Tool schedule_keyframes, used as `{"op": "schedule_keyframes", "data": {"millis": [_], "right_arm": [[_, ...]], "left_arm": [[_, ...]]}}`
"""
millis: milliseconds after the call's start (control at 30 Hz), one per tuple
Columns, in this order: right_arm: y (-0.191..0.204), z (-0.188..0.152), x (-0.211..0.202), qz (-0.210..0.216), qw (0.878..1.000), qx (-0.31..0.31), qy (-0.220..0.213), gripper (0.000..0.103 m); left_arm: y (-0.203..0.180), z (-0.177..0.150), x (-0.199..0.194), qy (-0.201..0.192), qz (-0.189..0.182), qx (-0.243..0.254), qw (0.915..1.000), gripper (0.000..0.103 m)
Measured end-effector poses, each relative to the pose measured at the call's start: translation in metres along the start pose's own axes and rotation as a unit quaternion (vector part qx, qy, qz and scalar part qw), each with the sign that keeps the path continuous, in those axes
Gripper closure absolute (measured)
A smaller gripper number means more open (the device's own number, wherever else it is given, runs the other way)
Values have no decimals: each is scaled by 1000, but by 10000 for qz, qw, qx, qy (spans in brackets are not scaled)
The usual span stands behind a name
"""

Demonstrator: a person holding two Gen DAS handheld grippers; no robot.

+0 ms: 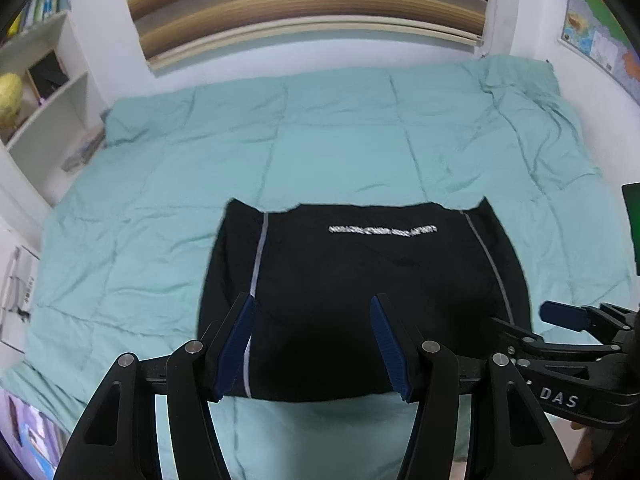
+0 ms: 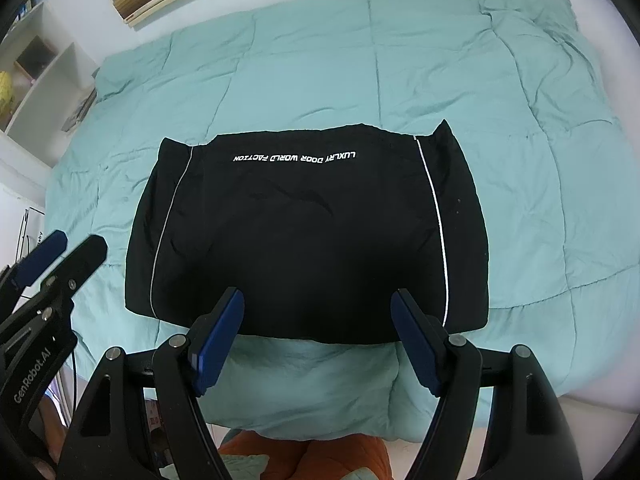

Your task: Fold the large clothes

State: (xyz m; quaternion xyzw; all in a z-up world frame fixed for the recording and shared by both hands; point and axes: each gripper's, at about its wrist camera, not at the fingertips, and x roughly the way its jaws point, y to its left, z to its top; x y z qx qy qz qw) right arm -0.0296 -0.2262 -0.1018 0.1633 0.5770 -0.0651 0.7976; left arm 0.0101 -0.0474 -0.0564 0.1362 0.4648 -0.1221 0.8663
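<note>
A black garment [image 1: 360, 292] with thin white side stripes and a line of white lettering lies folded into a flat rectangle on the teal quilt [image 1: 320, 132], near the bed's front edge. It also shows in the right wrist view [image 2: 304, 232]. My left gripper [image 1: 312, 340] is open and empty, hovering over the garment's near edge. My right gripper [image 2: 316, 336] is open and empty, just in front of the same near edge. Each gripper shows at the side of the other's view: the right one [image 1: 568, 320] and the left one [image 2: 60, 256].
The teal quilt [image 2: 520, 120] covers the whole bed, wrinkled at the far right. A white shelf unit [image 1: 44, 92] stands at the left. A window blind [image 1: 304, 4] is behind the bed, a map [image 1: 600, 40] on the right wall. Orange cloth [image 2: 320, 456] lies below the bed's front edge.
</note>
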Motion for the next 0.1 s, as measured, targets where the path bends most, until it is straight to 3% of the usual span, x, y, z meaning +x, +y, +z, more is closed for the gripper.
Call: {"op": "schedule_keyframes", "data": {"millis": [100], "right_arm": [[0,-1,1,-6,10000,10,6,25]], "left_arm": [[2,1,3,63,3,8,10000,42]]}}
